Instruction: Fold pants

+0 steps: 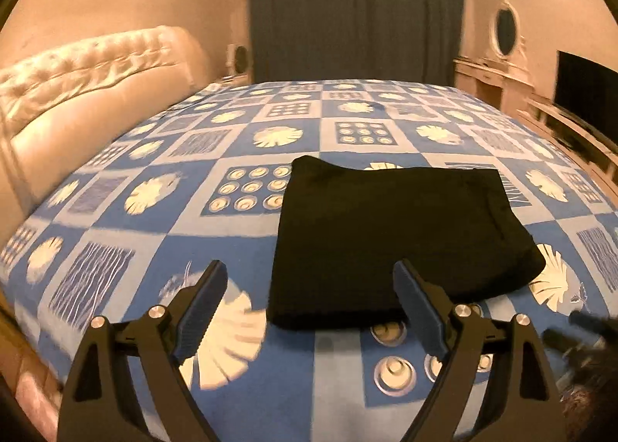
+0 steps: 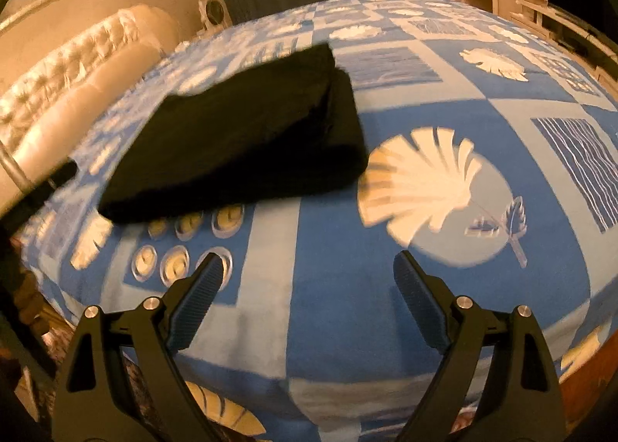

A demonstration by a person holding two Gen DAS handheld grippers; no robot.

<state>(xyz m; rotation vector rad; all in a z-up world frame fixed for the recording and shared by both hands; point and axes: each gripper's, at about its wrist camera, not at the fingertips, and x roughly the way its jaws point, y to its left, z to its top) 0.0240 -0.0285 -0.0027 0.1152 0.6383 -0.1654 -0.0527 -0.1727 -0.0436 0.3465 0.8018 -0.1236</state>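
Note:
Black pants (image 1: pixel 390 237) lie folded into a flat rectangle on the blue patterned bedspread (image 1: pixel 162 225). My left gripper (image 1: pixel 309 272) hovers open over the pants' near left corner, nothing between its fingers. In the right wrist view the same folded pants (image 2: pixel 239 140) lie up and to the left, on the bedspread (image 2: pixel 332 256). My right gripper (image 2: pixel 309 264) stands open above bare bedspread, to the right of the pants and apart from them. The right gripper's dark tip (image 1: pixel 579 322) shows blurred at the left wrist view's right edge.
A cream tufted headboard (image 1: pixel 77 94) runs along the bed's left side. A dark curtain (image 1: pixel 355 9) hangs behind the bed. A cream dresser with a dark screen (image 1: pixel 583 98) stands at the right. The bed's near edge (image 2: pixel 347 395) drops off just below my right gripper.

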